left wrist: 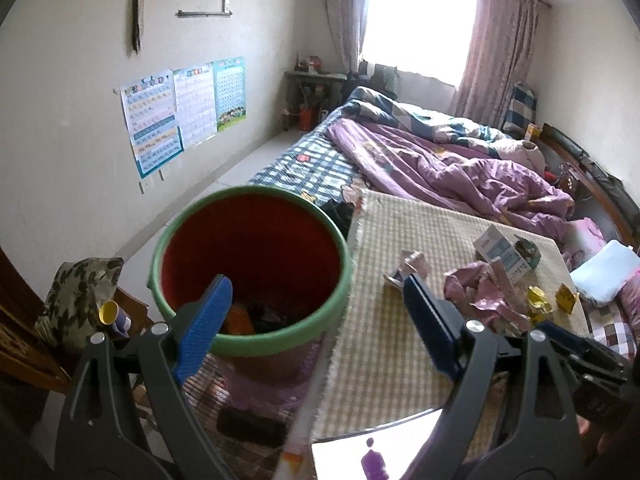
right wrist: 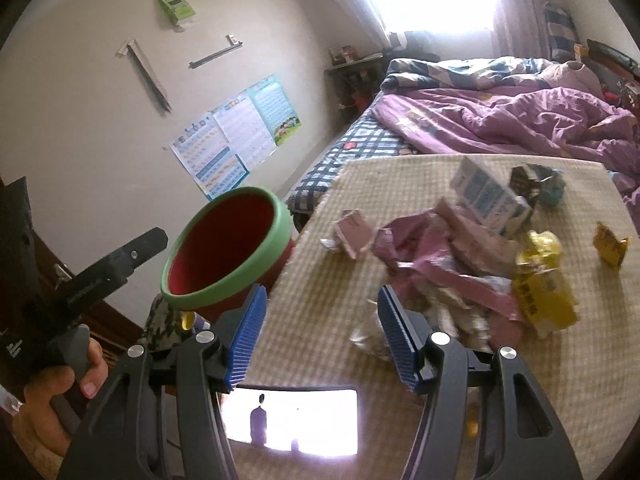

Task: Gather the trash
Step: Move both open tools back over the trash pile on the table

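Note:
A red bin with a green rim (left wrist: 252, 268) stands left of a checked mat (left wrist: 400, 344); it also shows in the right wrist view (right wrist: 236, 256). Dark and orange items lie at its bottom. Trash lies on the mat: crumpled pink wrappers (right wrist: 436, 252), a white and blue carton (right wrist: 488, 196), yellow wrappers (right wrist: 544, 284) and a small pink piece (right wrist: 354, 232). My left gripper (left wrist: 316, 312) is open and empty, spanning the bin's near rim and the mat's edge. My right gripper (right wrist: 320, 332) is open and empty above the mat, just left of the pile.
An unmade bed with a purple quilt (left wrist: 440, 160) lies behind the mat. A lit phone screen (right wrist: 288, 420) lies at the mat's near edge. A leaf-patterned cushion (left wrist: 76, 292) and a yellow cup (left wrist: 108, 312) sit left of the bin. Posters (left wrist: 180, 108) hang on the left wall.

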A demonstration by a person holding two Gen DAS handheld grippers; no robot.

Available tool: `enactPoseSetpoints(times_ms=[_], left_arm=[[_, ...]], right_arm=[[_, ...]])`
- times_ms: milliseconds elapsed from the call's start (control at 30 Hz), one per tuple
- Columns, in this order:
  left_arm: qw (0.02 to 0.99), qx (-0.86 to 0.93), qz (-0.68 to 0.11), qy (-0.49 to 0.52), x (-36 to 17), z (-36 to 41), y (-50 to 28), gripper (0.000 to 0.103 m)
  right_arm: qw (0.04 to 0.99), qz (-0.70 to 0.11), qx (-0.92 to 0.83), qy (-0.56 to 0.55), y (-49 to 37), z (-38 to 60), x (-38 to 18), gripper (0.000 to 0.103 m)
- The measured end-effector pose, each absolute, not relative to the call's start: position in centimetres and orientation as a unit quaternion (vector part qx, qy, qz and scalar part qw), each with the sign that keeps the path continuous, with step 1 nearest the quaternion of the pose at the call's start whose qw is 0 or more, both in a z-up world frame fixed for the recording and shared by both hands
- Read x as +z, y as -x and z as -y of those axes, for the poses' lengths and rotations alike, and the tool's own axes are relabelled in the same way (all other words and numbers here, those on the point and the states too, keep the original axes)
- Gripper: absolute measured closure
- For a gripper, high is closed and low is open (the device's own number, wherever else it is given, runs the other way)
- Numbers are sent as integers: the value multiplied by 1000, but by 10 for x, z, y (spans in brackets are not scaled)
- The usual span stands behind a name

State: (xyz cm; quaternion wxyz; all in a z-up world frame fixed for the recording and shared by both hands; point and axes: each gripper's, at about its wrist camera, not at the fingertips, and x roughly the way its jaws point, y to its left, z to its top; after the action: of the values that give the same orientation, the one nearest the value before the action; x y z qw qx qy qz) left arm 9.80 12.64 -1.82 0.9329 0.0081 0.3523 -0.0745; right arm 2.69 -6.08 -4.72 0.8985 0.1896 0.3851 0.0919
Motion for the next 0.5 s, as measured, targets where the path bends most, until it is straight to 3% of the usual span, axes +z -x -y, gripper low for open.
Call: enactPoseSetpoints(times_ms=[500], left_arm=[[867, -176, -464, 43, -85, -15, -73, 18]], right_arm=[[895, -401, 36, -192, 12, 186, -66, 46]])
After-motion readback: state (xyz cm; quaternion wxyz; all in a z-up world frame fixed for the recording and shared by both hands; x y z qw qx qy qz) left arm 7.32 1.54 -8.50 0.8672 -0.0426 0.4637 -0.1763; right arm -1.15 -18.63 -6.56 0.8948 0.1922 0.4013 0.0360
